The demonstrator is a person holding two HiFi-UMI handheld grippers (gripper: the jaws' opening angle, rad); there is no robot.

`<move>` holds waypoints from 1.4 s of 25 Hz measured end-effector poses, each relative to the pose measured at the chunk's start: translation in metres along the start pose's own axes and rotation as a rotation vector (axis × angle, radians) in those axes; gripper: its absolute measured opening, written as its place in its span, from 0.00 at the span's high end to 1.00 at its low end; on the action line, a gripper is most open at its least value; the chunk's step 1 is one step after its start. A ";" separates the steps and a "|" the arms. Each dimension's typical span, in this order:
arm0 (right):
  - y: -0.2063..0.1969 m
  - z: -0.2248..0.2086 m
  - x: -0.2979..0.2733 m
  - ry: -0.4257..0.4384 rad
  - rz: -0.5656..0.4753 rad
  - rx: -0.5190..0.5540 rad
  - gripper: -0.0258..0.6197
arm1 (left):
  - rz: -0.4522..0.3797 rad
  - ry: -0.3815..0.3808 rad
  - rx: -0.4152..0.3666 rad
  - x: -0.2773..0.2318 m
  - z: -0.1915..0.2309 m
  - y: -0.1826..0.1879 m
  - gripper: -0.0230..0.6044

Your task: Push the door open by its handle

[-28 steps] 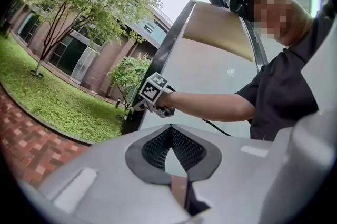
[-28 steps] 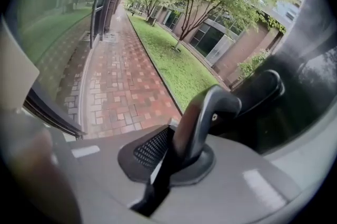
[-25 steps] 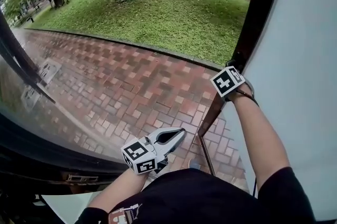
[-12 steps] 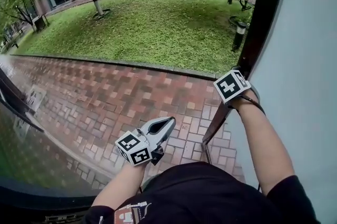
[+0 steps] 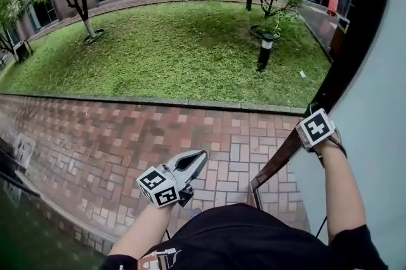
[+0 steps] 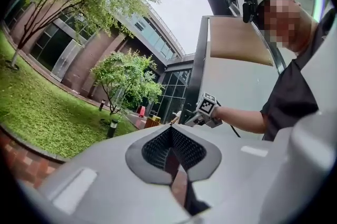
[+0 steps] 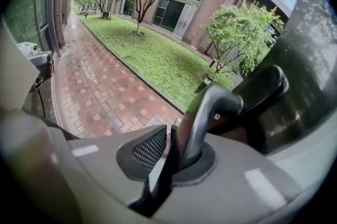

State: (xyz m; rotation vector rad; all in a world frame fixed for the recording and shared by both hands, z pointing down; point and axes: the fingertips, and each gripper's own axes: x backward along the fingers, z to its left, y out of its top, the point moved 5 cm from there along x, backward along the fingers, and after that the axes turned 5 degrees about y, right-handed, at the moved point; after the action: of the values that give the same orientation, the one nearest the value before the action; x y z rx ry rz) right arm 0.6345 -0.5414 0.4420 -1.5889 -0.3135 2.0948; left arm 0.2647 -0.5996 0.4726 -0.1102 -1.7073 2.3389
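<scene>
Red brick paving (image 5: 95,135) spreads across the left, with a green lawn (image 5: 177,53) beyond it. Over the bricks hangs the grey left gripper (image 5: 198,158) with its marker cube, its jaws closed together on nothing. To its right, the curved grey metal door handle (image 7: 202,118) runs along the door's dark left edge. The grey right gripper (image 7: 171,138) meets it there. Its jaws have just been opening and stand narrowly apart, with the handle between them, against one pad. The white-panelled, dark-framed door (image 5: 374,154) stands open at far right.
</scene>
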 end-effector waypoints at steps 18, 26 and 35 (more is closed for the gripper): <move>-0.071 -0.153 0.006 -0.253 -0.054 -0.229 0.91 | 0.051 -0.125 0.020 -0.085 0.112 0.045 0.97; -0.119 -0.153 0.028 -0.278 -0.274 -0.492 0.76 | 0.058 -0.133 0.037 -0.109 0.111 0.040 0.97; -0.125 -0.005 -0.051 0.089 -0.538 -0.442 0.77 | 0.095 -0.130 0.067 -0.096 0.127 0.032 0.97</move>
State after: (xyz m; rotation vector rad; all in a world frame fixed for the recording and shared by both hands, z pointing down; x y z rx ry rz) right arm 0.6795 -0.4612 0.5409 -1.5906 -1.0995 1.6004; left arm 0.3266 -0.7492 0.4738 -0.0291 -1.7154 2.5201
